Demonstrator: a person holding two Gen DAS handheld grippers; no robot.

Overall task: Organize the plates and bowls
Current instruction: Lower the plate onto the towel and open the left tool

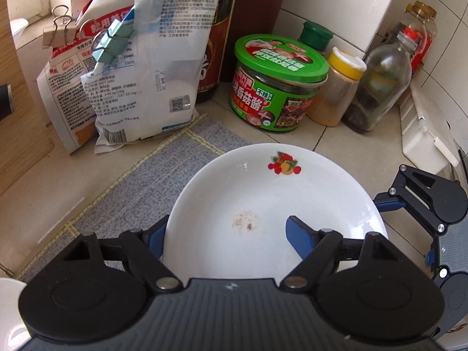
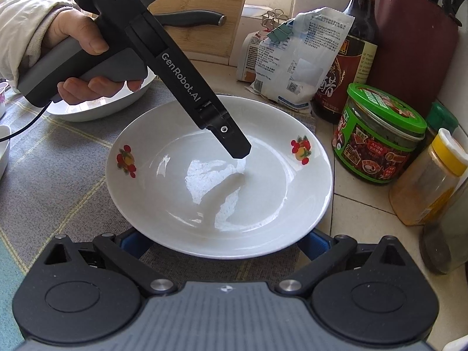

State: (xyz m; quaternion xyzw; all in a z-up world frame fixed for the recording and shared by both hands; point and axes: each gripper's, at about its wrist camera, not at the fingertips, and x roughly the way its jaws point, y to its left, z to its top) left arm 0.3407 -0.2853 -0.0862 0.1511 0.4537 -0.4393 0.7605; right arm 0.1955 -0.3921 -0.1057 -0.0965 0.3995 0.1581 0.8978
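Observation:
A white plate (image 1: 272,204) with fruit decals and a small brown stain lies on the grey mat (image 1: 122,193), its far edge over the tiled counter. My left gripper (image 1: 225,234) is open. One blue finger (image 1: 155,237) sits outside and partly under the plate's left rim, and the other hovers over the plate's inside. In the right wrist view the same plate (image 2: 175,204) fills the middle, and the left gripper's finger (image 2: 234,143) hangs just above its well. My right gripper (image 2: 226,242) is open at the near rim, both blue fingers half hidden beneath it.
Clipped bags (image 1: 140,82), a dark sauce bottle (image 2: 351,58), a green-lidded jar (image 1: 278,87) and spice bottles (image 1: 342,87) crowd the corner behind the plate. Another white dish (image 2: 99,108) lies behind the person's hand (image 2: 84,41). Small bowls (image 2: 4,146) sit at the mat's left edge.

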